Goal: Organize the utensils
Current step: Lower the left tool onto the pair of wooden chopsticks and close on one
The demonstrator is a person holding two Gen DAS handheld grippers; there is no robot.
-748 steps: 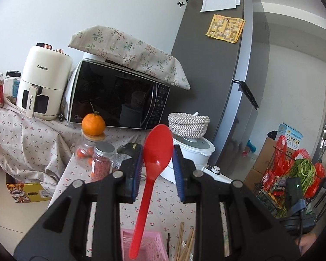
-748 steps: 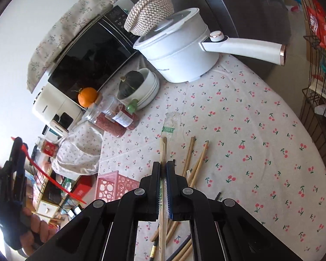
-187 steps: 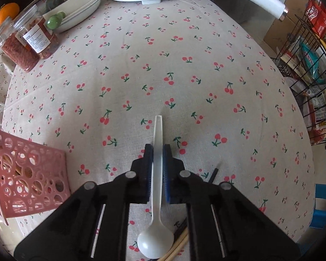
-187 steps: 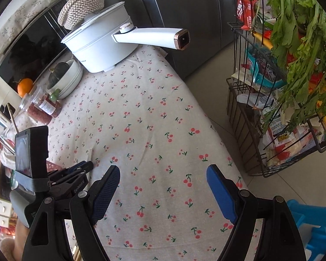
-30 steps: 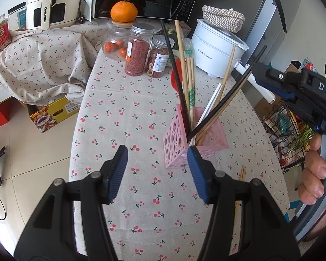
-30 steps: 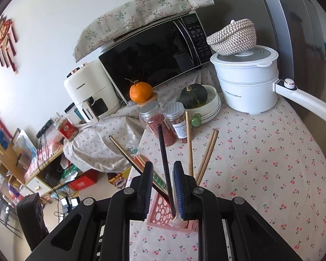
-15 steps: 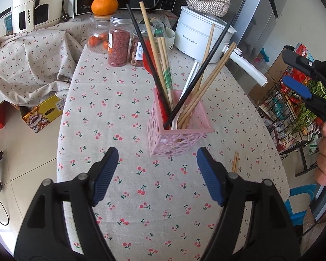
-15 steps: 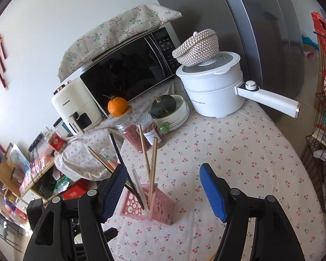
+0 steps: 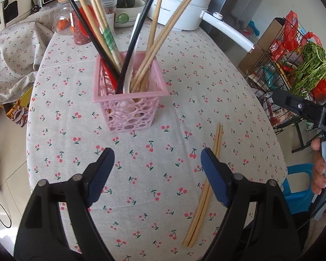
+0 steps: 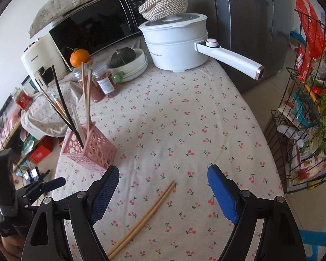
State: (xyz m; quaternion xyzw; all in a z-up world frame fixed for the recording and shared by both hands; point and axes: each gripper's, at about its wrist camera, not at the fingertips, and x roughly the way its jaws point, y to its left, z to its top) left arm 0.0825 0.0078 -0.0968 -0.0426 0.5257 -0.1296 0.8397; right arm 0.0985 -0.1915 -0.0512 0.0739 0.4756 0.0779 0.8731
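Observation:
A pink perforated basket stands on the cherry-print tablecloth and holds several wooden and black chopsticks, a white spoon and a red spoon; it also shows in the right wrist view. A pair of wooden chopsticks lies flat on the cloth near the front right, also in the right wrist view. My left gripper is open and empty above the cloth in front of the basket. My right gripper is open and empty above the loose chopsticks.
A white pot with a long handle, a bowl with a green squash, spice jars, an orange, a microwave and an air fryer stand at the back. A wire rack with groceries stands right of the table.
Both grippers have opened wider and come down closer to the table. The right gripper let go of the black chopstick into the basket a second ago and has moved toward the loose pair.

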